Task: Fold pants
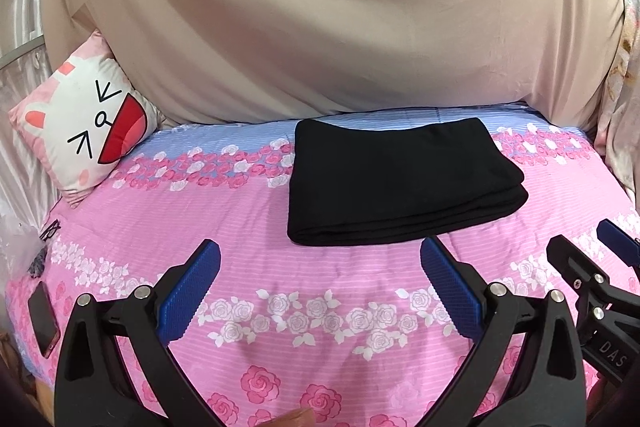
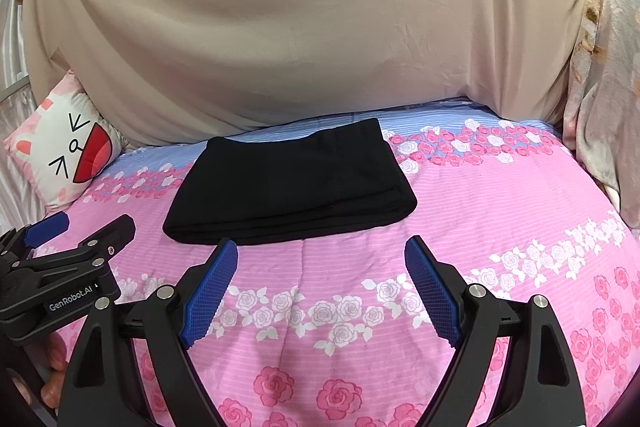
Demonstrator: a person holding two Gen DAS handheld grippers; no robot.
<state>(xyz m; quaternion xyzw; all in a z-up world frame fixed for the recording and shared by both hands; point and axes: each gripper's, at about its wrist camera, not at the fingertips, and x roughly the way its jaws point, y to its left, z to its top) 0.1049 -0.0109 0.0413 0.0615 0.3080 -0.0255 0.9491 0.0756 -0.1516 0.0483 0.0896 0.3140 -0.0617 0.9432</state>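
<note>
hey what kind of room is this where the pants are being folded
Most likely a bedroom. The folded black pants lie on a bed covered with a pink rose-print bedspread, a cartoon-face cushion leans at one end, and a beige cloth hangs behind.

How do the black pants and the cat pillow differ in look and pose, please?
The pants are plain black; the pillow is white and pink with a printed cat face. The pants lie flat, folded into layers, on the middle of the flowered bedspread; the pillow stands tilted at the bed's far left, seemingly leaning against the beige cloth. Both rest on the bedspread, untouched by either gripper.
</note>
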